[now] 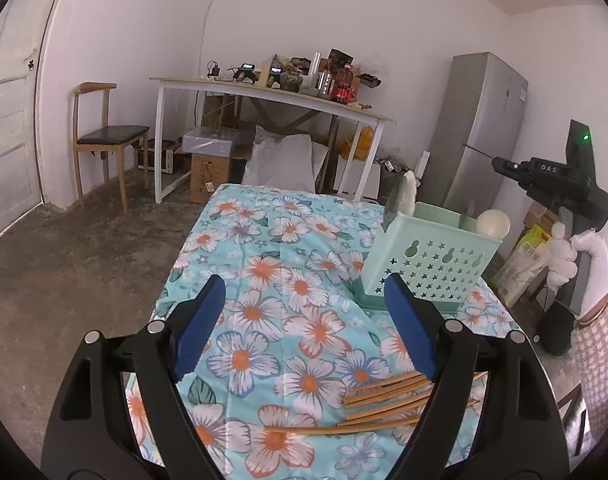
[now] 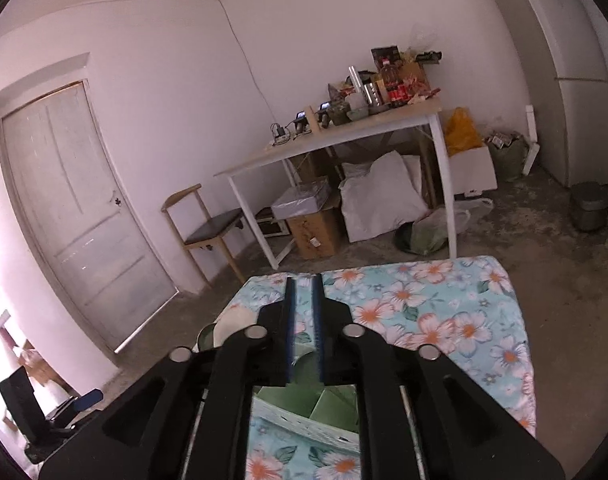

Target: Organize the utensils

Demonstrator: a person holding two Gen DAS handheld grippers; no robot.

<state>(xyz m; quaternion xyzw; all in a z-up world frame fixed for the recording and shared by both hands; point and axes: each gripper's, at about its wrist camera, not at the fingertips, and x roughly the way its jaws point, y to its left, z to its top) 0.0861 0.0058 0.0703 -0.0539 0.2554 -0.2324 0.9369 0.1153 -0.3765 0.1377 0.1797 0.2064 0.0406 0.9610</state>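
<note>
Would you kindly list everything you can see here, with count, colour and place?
chopsticks: several, wooden, on the cloth near the left gripper
utensil holder: one, mint green, on the table's right side, utensils standing in it
tablecloth: one, blue floral, covering the table
white table: one, cluttered, by the far wall
chair: one, wooden, near the door
fridge: one, grey, right corner
left gripper: open, empty
right gripper: jaws narrowly apart, empty
gloved hand: white

A: From the left wrist we look forward and down along the left hand-held gripper (image 1: 304, 324), close over the flowered bench (image 1: 264, 240), facing the far wall.

B: From the right wrist we sit higher, angled leftward toward the door (image 2: 76, 216). Both views share the cluttered white table (image 1: 272, 96) and chair (image 1: 104, 140).
</note>
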